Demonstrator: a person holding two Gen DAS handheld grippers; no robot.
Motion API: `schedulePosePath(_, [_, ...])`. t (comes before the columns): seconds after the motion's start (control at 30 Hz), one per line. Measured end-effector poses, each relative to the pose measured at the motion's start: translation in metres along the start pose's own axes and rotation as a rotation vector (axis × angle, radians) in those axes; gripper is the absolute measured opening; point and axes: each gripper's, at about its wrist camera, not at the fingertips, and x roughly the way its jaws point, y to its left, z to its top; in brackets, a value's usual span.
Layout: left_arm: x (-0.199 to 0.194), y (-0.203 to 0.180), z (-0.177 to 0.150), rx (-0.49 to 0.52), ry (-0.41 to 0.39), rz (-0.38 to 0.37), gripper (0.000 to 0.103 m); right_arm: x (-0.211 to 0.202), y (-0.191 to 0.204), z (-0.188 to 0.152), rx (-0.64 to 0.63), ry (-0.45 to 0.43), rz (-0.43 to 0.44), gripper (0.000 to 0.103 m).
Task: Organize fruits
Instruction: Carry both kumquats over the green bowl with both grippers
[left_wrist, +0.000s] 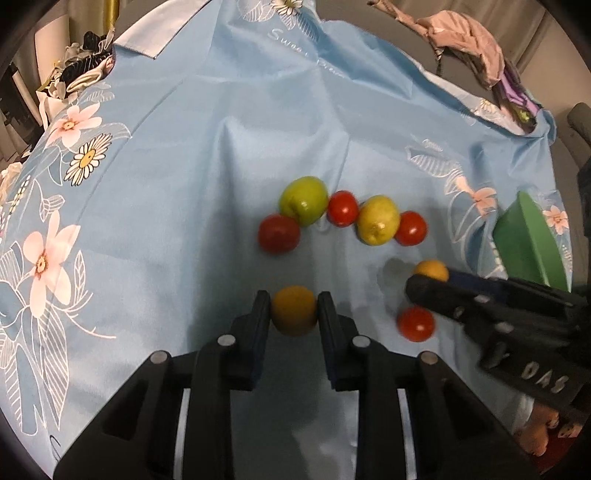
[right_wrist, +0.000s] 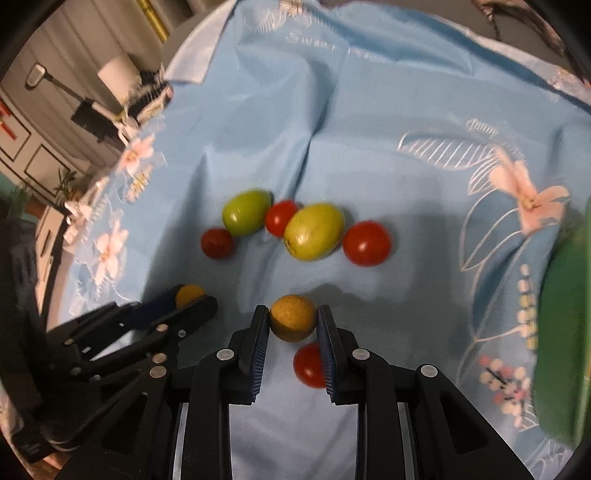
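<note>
My left gripper (left_wrist: 293, 308) is shut on a small orange fruit (left_wrist: 294, 310), held over the blue floral cloth (left_wrist: 221, 155). My right gripper (right_wrist: 291, 319) is shut on another small orange fruit (right_wrist: 293, 317); it also shows in the left wrist view (left_wrist: 431, 270). A red tomato (right_wrist: 309, 365) lies under the right gripper. Ahead lies a row of fruit: a red tomato (left_wrist: 279, 233), a green fruit (left_wrist: 303, 200), a tomato (left_wrist: 342, 208), a yellow-green fruit (left_wrist: 378, 220) and a tomato (left_wrist: 410, 228).
A green bowl (left_wrist: 528, 240) stands at the right edge of the cloth, and it shows at the right in the right wrist view (right_wrist: 565, 332). Clothes (left_wrist: 469, 44) lie beyond the far right edge. Clutter (left_wrist: 85, 62) sits at the far left.
</note>
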Motion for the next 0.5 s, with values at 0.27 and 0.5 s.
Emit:
schedulePosePath(0.27, [-0.033, -0.024, 0.005, 0.034, -0.081, -0.012, 0.026, -0.058, -0.016, -0.001, 0.034, -0.164, 0.020, 0.026])
schedulePosePath(0.5, [-0.064, -0.079, 0.013, 0.117, -0.187, -0.050, 0.026, -0.114, -0.044, 0.004, 0.080, -0.322, 0.004, 0.026])
